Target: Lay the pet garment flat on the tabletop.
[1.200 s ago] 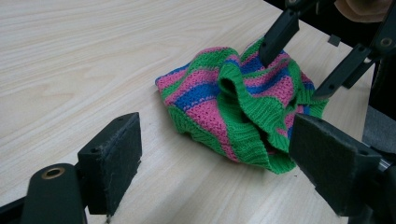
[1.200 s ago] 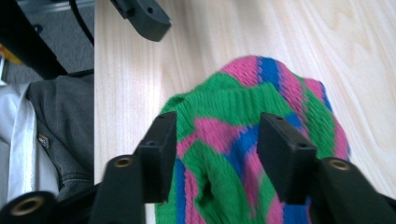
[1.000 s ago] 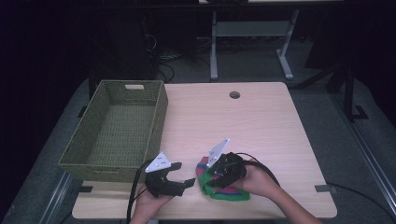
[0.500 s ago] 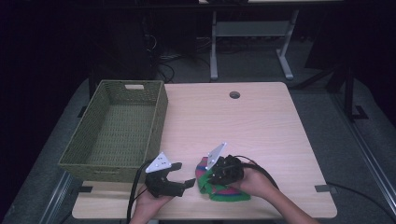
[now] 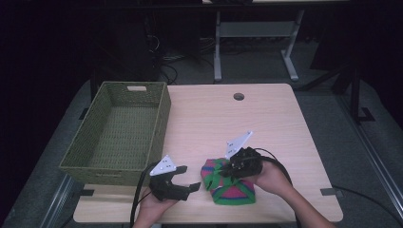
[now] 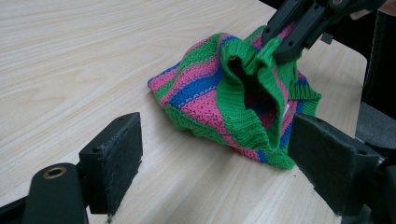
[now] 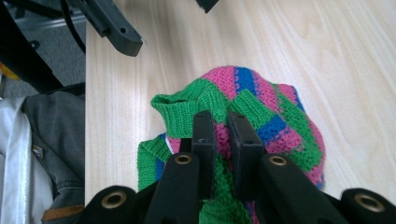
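A knitted piece striped in pink, blue and green lies near the table's front edge. My right gripper is shut on its green ribbed edge, and the two jaws pinch the fabric and hold that edge a little raised. The left gripper view shows this grip on the lifted green rim of the knitted piece. My left gripper stands open just left of the knit, with nothing between its pads.
A green woven basket sits empty at the table's left. The wooden tabletop has a round cable hole near its far edge. Cables trail from both grippers toward the person.
My right gripper has drawn slightly up and to the right with the knit's green edge pinched in it. The left gripper has stayed where it was.
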A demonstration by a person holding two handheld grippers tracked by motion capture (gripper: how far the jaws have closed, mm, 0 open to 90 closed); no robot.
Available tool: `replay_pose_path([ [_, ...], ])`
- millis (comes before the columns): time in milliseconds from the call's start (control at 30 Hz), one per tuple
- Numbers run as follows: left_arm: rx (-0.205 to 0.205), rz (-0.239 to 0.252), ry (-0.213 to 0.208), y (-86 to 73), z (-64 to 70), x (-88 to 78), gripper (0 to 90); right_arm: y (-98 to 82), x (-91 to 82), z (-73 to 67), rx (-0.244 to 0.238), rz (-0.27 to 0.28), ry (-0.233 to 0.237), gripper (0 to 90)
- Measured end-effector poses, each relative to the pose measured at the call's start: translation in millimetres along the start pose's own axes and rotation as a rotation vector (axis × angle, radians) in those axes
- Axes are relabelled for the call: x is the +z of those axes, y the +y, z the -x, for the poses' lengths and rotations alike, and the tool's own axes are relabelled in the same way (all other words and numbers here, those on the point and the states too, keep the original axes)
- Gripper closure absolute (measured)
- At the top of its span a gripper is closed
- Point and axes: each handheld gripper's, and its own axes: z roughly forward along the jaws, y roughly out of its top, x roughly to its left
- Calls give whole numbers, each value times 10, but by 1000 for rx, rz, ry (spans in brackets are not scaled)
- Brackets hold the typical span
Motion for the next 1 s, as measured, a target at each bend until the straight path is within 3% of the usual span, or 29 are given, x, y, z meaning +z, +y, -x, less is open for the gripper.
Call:
replay_pose_path([
  [267,-5,4,-15,12,2,12,183,-9,-199,38,19,45,-11,819],
  [567,16,2,-23,64,-1,47,199,13,-423,84,38,98,-37,819],
  [700,2,8,-51,96,4,88,199,3,-526,116,44,122,-50,819],
  [900,31,-18,-56,162,-2,179,201,7,-637,173,53,149,-48,820],
  [1000,19,-13,-59,200,-34,213,211,24,-692,193,49,170,-40,820],
])
